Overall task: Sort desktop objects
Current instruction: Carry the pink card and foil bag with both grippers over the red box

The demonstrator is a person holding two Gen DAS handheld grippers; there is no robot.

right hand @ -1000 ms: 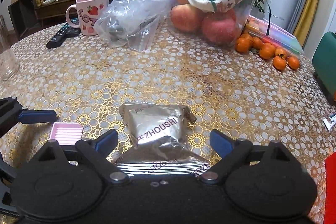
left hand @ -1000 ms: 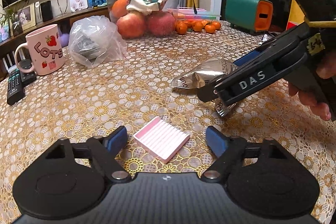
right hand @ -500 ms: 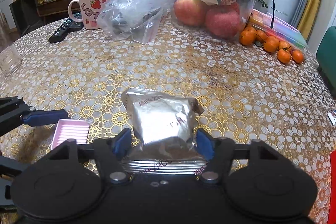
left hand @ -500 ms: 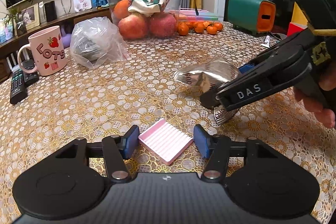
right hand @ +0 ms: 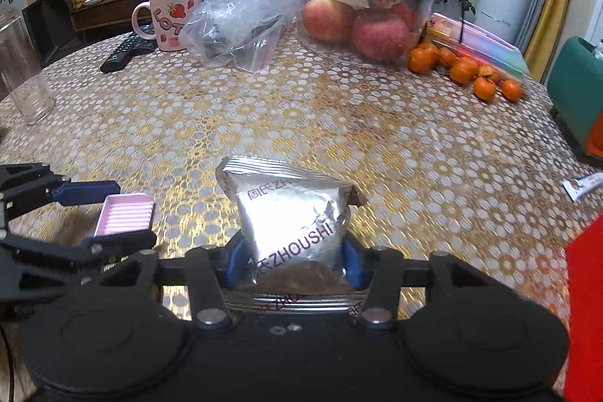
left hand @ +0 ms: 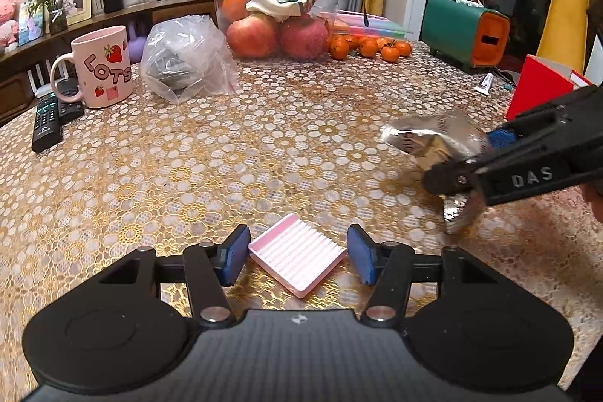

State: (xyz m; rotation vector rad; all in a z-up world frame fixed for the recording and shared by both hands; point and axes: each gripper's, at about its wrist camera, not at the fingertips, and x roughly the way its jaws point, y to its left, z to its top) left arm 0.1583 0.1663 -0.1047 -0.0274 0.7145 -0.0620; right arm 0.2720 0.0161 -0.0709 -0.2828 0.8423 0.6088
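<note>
A pink ribbed tray [left hand: 297, 260] lies flat on the tablecloth between the fingers of my left gripper [left hand: 297, 260]. The jaws touch its two corners; it also shows in the right wrist view [right hand: 124, 215]. My right gripper [right hand: 294, 260] is shut on a silver foil packet [right hand: 290, 217] marked ZHOUSHI, which stands tilted up off the table. From the left wrist view the packet [left hand: 433, 138] hangs at the right in that gripper [left hand: 471, 172].
At the back stand a pink mug [left hand: 103, 66], remotes [left hand: 47, 119], a clear plastic bag [left hand: 186, 57], a fruit box with apples [left hand: 279, 32], small oranges [left hand: 369, 46] and a green container [left hand: 465, 32]. A red box [left hand: 539, 89] sits right, a glass [right hand: 26, 93] left.
Both grippers closed from wide open. The left jaws came in onto the pink tray. The right jaws closed on the foil packet and lifted it away to the right.
</note>
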